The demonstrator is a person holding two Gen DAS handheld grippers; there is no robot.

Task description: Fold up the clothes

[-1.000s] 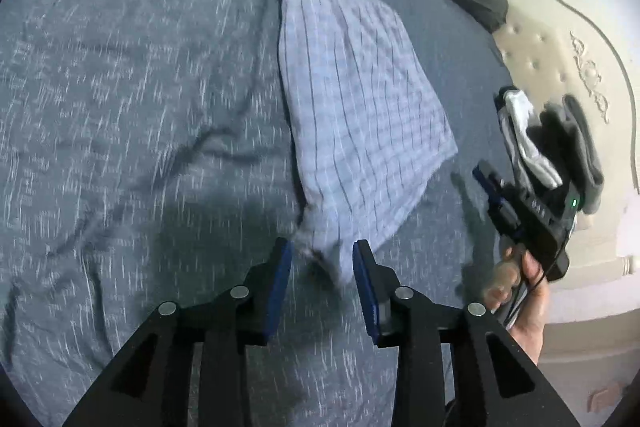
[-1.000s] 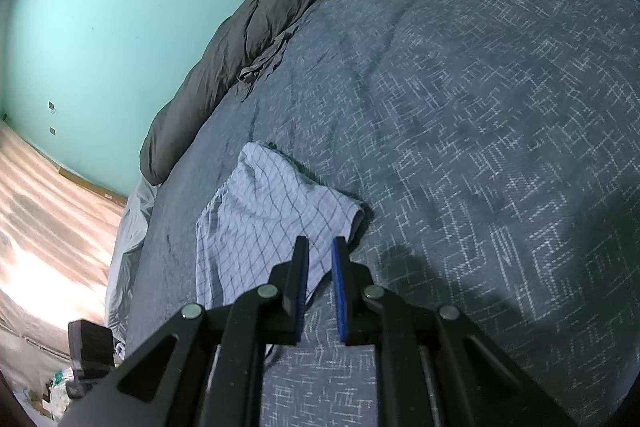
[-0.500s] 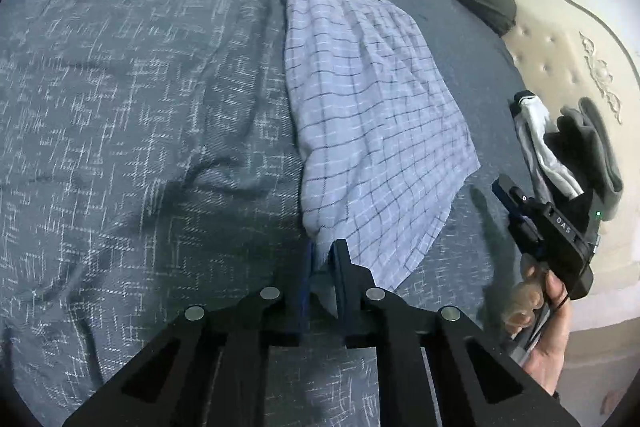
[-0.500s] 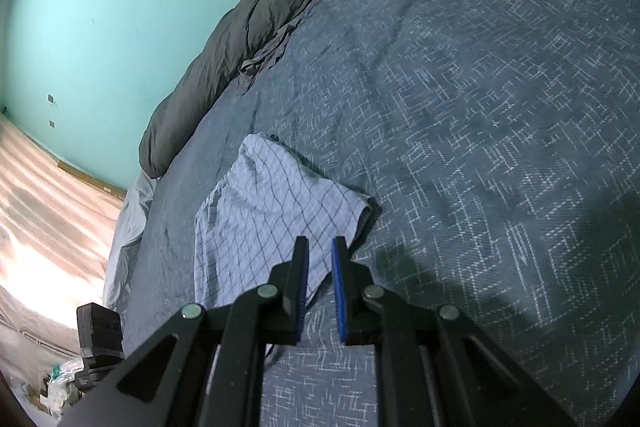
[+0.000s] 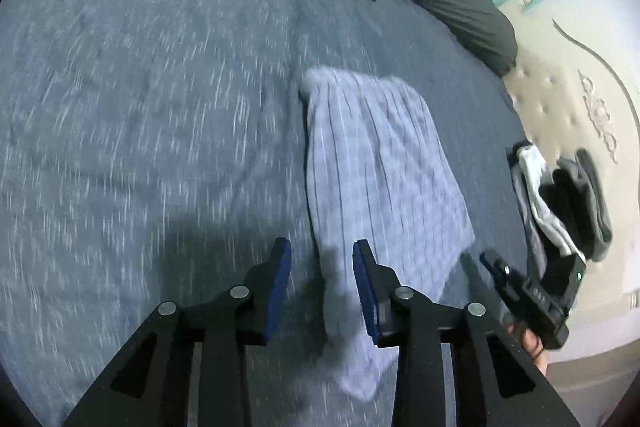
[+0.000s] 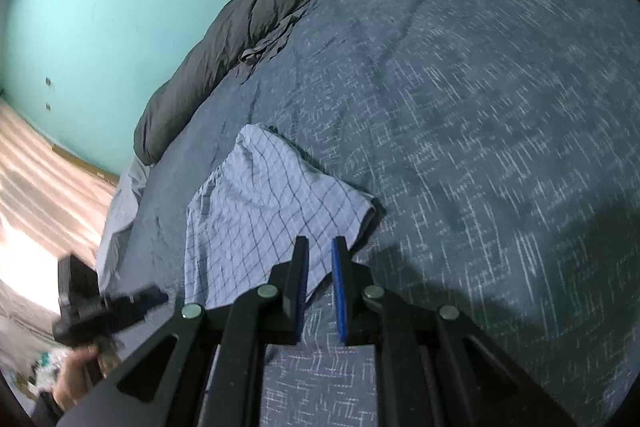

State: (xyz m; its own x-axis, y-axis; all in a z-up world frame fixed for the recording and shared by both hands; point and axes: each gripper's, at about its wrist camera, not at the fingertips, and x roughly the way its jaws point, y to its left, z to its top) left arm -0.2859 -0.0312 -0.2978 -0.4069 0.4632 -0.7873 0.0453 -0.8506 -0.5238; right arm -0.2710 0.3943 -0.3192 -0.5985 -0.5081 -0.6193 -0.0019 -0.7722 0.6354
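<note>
Checked cloth [image 5: 380, 179] lies flat on the bed [image 5: 160, 107], light and limp, so pinch a hem corner; left gripper [image 5: 322, 287] jaws spread, right gripper [image 6: 320, 287] jaws slightly parted, both holding nothing.

My two grippers [image 5: 320, 281] [image 6: 320, 281] are black angular frames with silver round screws and blue finger pads [image 5: 276, 287].
</note>
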